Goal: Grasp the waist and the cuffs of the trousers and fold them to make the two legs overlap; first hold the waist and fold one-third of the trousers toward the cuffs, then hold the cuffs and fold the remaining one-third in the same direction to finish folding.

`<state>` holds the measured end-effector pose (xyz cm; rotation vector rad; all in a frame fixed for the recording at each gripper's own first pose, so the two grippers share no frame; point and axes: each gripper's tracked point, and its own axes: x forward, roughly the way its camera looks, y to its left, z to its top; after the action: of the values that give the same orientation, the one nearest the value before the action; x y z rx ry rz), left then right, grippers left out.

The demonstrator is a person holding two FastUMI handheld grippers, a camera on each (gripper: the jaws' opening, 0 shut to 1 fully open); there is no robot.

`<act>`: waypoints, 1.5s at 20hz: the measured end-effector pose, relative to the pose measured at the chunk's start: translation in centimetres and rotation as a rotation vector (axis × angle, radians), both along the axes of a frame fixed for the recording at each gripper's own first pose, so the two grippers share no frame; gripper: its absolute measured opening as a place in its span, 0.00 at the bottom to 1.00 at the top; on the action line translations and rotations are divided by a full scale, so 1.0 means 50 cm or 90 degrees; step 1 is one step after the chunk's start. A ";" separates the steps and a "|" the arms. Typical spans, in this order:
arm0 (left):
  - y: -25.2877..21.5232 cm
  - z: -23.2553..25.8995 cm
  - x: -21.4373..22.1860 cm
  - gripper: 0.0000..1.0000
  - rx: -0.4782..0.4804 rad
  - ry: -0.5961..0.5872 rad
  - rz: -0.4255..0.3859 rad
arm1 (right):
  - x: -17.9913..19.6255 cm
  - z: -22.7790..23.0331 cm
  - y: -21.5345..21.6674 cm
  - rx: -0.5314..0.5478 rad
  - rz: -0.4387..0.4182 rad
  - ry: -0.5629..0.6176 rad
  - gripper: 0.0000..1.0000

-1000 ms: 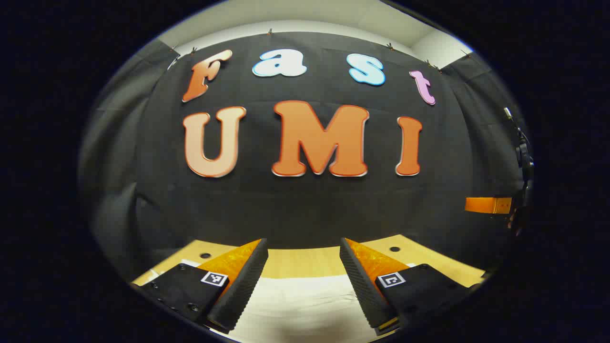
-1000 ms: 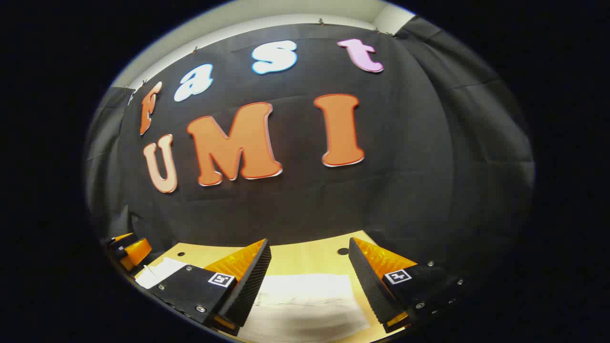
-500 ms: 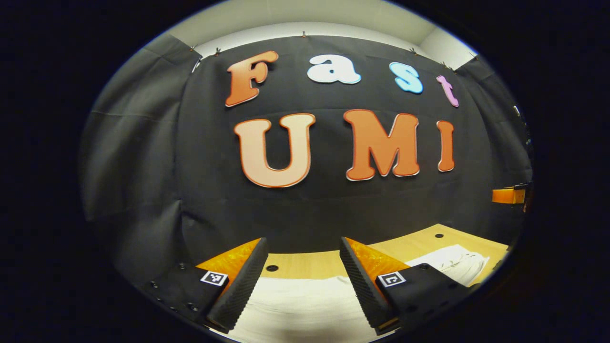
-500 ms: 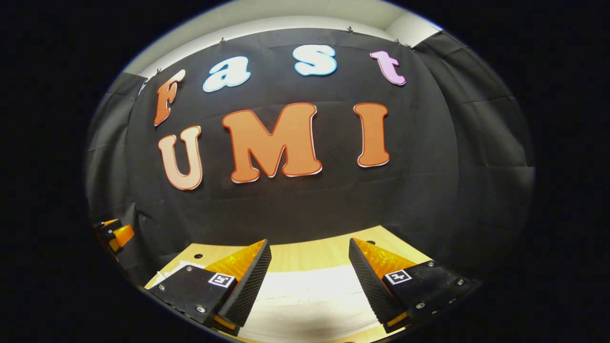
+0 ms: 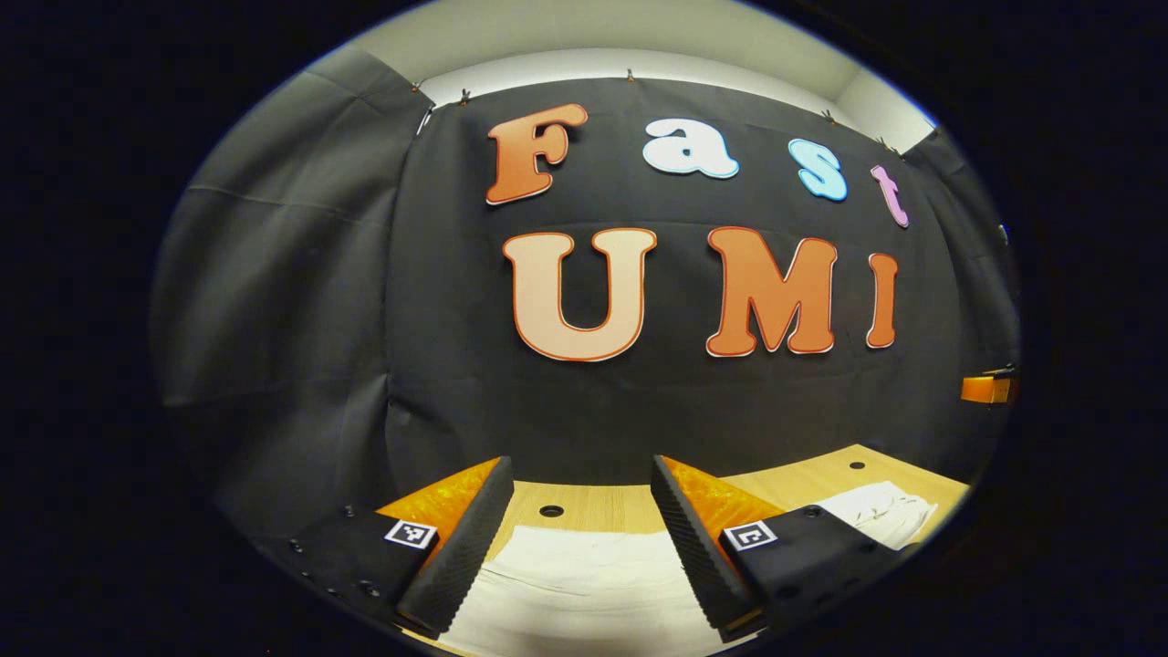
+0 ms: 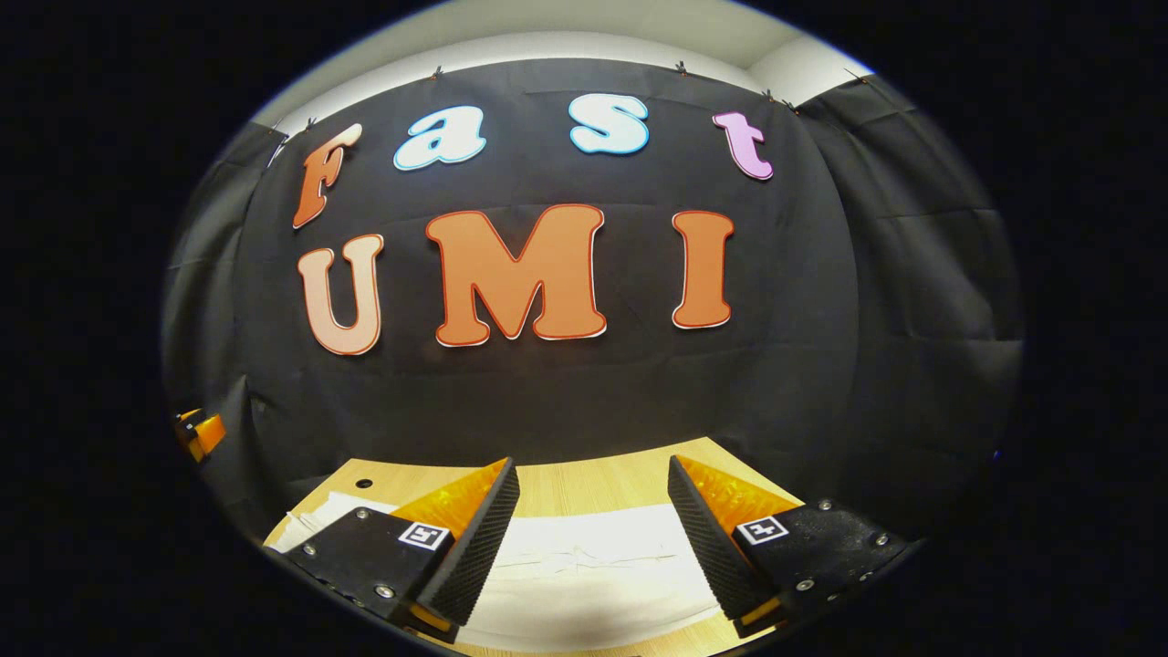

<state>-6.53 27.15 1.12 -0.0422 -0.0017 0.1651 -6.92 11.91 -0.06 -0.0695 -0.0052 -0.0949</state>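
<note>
White trousers [image 5: 584, 584] lie flat on the wooden table [image 5: 602, 506]. In the left gripper view my left gripper [image 5: 579, 497] hangs open above one end of the cloth, and a bunched part of the trousers [image 5: 876, 513] shows to the right. In the right gripper view my right gripper [image 6: 591, 497] is open over the trousers [image 6: 593, 575], with nothing between its fingers. The cloth's other end [image 6: 315, 522] reaches off to the left. Neither gripper touches the fabric.
The table [image 6: 584, 488] ends at the black booth wall just behind the trousers. Small round holes [image 5: 550, 511] mark the tabletop. The right gripper [image 5: 985, 390] shows at the far right of the left gripper view, and the left gripper [image 6: 199, 432] at the far left of the right gripper view.
My left gripper has swung leftward along the trousers, bringing their bunched part into view on the right. My right gripper has turned slightly. Both stayed open.
</note>
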 end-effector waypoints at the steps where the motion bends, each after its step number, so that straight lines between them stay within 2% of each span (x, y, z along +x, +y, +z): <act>1: 0.000 -0.008 -0.003 0.98 -0.005 0.006 0.001 | -0.001 -0.004 -0.007 -0.001 -0.003 0.004 0.98; 3: 0.010 -0.015 -0.007 0.95 -0.006 0.010 0.010 | -0.005 -0.005 -0.014 0.000 -0.004 0.005 0.99; 4: 0.009 -0.018 -0.009 0.99 -0.005 0.012 0.011 | -0.008 -0.006 -0.021 -0.002 -0.008 0.007 0.99; 5: 0.012 -0.018 -0.009 0.95 0.001 0.014 0.015 | -0.009 -0.008 -0.026 -0.004 -0.011 0.010 0.99; 7: 0.013 -0.017 -0.007 0.99 0.011 0.016 0.019 | -0.012 -0.012 -0.034 -0.006 -0.012 0.014 0.99; 10: 0.006 -0.018 0.006 0.98 0.000 0.016 0.015 | -0.012 -0.027 -0.050 0.008 -0.017 0.029 0.99; 11: 0.002 -0.022 0.010 0.95 -0.008 0.020 0.013 | -0.008 -0.035 -0.053 0.036 -0.013 0.039 0.99; 12: -0.002 -0.026 0.014 0.98 -0.018 0.025 0.009 | -0.005 -0.048 -0.054 0.076 -0.004 0.054 0.99; 15: -0.009 -0.052 0.023 0.98 -0.033 0.036 0.007 | 0.007 -0.095 -0.079 0.187 -0.010 0.101 0.98; 19: 0.006 -0.070 0.026 0.99 -0.033 0.049 0.023 | 0.010 -0.195 -0.146 0.246 -0.061 0.172 0.98; 22: 0.022 -0.081 0.027 0.99 -0.032 0.061 0.035 | -0.003 -0.304 -0.190 0.355 -0.095 0.245 0.99; 24: 0.023 -0.083 0.024 0.99 -0.040 0.065 0.042 | -0.011 -0.364 -0.224 0.430 -0.129 0.265 0.99; 28: 0.034 -0.103 0.029 0.99 -0.038 0.082 0.058 | -0.049 -0.476 -0.293 0.491 -0.186 0.321 0.99; 30: 0.037 -0.119 0.031 0.98 -0.049 0.093 0.061 | -0.060 -0.516 -0.305 0.556 -0.206 0.338 0.99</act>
<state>-4.99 29.01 -4.83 -0.1074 0.1485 0.2633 -9.90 -3.33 -25.85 0.7813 0.5763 -0.3910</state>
